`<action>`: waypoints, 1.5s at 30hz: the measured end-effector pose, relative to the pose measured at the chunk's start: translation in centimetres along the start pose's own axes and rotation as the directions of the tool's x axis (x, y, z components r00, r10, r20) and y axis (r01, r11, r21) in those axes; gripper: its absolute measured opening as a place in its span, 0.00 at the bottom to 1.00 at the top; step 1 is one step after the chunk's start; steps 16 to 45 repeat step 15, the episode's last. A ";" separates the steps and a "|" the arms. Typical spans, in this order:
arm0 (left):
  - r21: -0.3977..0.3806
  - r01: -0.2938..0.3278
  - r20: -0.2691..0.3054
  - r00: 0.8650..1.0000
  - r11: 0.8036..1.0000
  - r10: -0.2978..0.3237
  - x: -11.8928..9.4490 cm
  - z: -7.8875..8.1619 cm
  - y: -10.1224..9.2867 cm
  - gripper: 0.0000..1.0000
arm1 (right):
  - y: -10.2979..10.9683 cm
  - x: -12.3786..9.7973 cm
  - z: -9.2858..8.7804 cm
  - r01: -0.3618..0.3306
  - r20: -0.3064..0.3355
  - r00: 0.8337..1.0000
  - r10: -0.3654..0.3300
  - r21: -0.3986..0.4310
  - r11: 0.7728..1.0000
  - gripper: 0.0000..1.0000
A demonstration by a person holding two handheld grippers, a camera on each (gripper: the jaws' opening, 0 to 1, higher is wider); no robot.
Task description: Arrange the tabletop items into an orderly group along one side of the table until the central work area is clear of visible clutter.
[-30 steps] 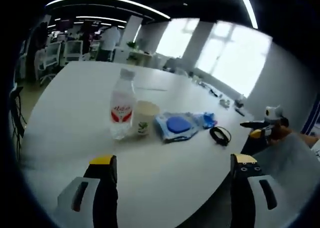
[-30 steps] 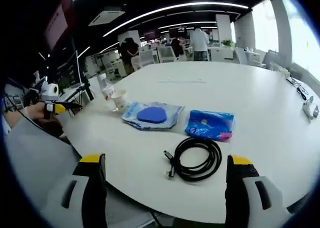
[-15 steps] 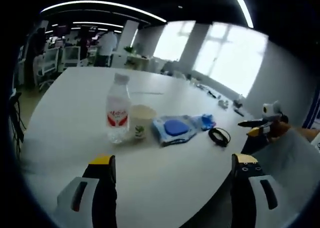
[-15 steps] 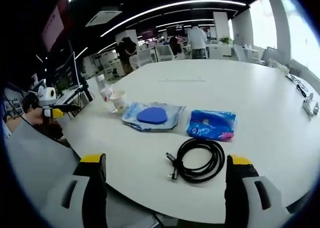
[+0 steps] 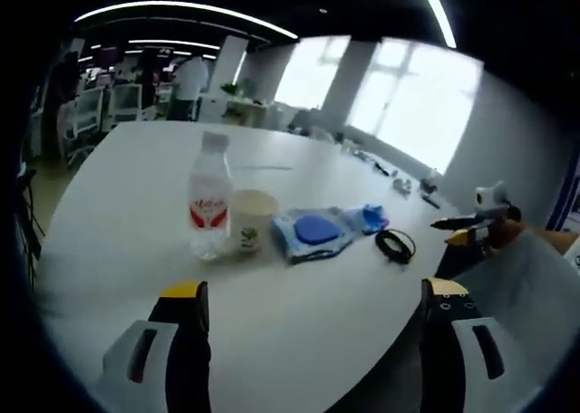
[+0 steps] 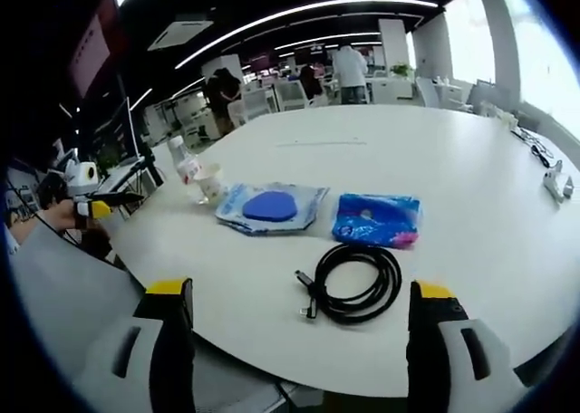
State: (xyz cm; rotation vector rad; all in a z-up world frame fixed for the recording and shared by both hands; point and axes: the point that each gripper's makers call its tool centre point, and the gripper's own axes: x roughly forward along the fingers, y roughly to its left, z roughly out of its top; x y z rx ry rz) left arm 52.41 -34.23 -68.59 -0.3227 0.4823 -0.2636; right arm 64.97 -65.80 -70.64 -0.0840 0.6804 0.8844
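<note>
On a large white round table [image 5: 136,177] stand a clear water bottle [image 5: 208,205] with a red label and a paper cup [image 5: 253,221] beside it. To their right lie a clear pouch with a blue pad [image 5: 314,231], a blue tissue pack [image 5: 373,216] and a coiled black cable [image 5: 396,244]. In the right gripper view the cable [image 6: 354,282] lies nearest, with the tissue pack [image 6: 378,220], pouch [image 6: 267,206], cup [image 6: 213,183] and bottle [image 6: 187,167] beyond. My left gripper [image 5: 313,295] is open above the table's near edge. My right gripper [image 6: 299,295] is open just short of the cable.
The table [image 6: 471,168] stretches far back, with a sheet of paper [image 6: 322,143] at mid-table and small items [image 6: 555,179] at its right edge. Office desks, chairs and standing people [image 6: 349,69] fill the background. The right gripper [image 5: 471,227] shows at the left gripper view's right.
Both views shifted slightly with the hands. The tabletop items have stayed where they were, and both grippers stay open.
</note>
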 end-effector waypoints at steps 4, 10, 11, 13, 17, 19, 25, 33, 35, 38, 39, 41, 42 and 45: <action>0.009 0.008 -0.005 1.000 1.000 -0.008 0.2 0.0 -0.2 0.95 | 0.0 0.1 -0.2 0.002 0.000 1.000 -0.002 0.005 1.000 0.97; 0.007 0.014 0.000 1.000 1.000 -0.014 0.2 0.0 -0.2 0.95 | 0.1 0.2 0.1 0.007 0.010 1.000 -0.007 0.007 1.000 0.97; 0.006 0.012 0.001 1.000 1.000 -0.012 0.2 0.0 -0.2 0.96 | 0.0 0.2 0.1 0.008 0.013 1.000 -0.008 0.009 1.000 0.97; 0.001 0.014 0.001 1.000 1.000 -0.014 0.3 -0.1 -0.2 0.96 | -0.1 0.1 0.1 0.011 0.013 1.000 -0.011 0.011 1.000 0.97; -0.003 0.018 -0.002 1.000 1.000 -0.018 0.3 -0.3 -0.2 0.96 | -0.2 0.0 0.0 0.014 0.013 1.000 -0.014 0.012 1.000 0.97; -0.003 0.018 -0.002 1.000 1.000 -0.018 0.3 -0.3 -0.2 0.96 | -0.2 0.0 0.0 0.014 0.013 1.000 -0.014 0.012 1.000 0.97; -0.003 0.018 -0.002 1.000 1.000 -0.018 0.3 -0.3 -0.2 0.96 | -0.2 0.0 0.0 0.014 0.013 1.000 -0.014 0.012 1.000 0.97; -0.003 0.018 -0.002 1.000 1.000 -0.018 0.3 -0.3 -0.2 0.96 | -0.2 0.0 0.0 0.014 0.013 1.000 -0.014 0.012 1.000 0.97; -0.003 0.018 -0.002 1.000 1.000 -0.018 0.3 -0.3 -0.2 0.96 | -0.2 0.0 0.0 0.014 0.013 1.000 -0.014 0.012 1.000 0.97; -0.003 0.018 -0.002 1.000 1.000 -0.018 0.3 -0.3 -0.2 0.96 | -0.2 0.0 0.0 0.014 0.013 1.000 -0.014 0.012 1.000 0.97; -0.003 0.018 -0.002 1.000 1.000 -0.018 0.3 -0.3 -0.2 0.96 | -0.2 0.0 0.0 0.014 0.013 1.000 -0.014 0.012 1.000 0.97; -0.003 0.018 -0.002 1.000 1.000 -0.018 0.3 -0.3 -0.2 0.96 | -0.2 0.0 0.0 0.014 0.013 1.000 -0.014 0.012 1.000 0.97; -0.003 0.018 -0.002 1.000 1.000 -0.018 0.3 -0.3 -0.2 0.96 | -0.2 0.0 0.0 0.014 0.013 1.000 -0.014 0.012 1.000 0.97; -0.003 0.018 -0.002 1.000 1.000 -0.018 0.3 -0.3 -0.2 0.96 | -0.2 0.0 0.0 0.014 0.013 1.000 -0.014 0.012 1.000 0.97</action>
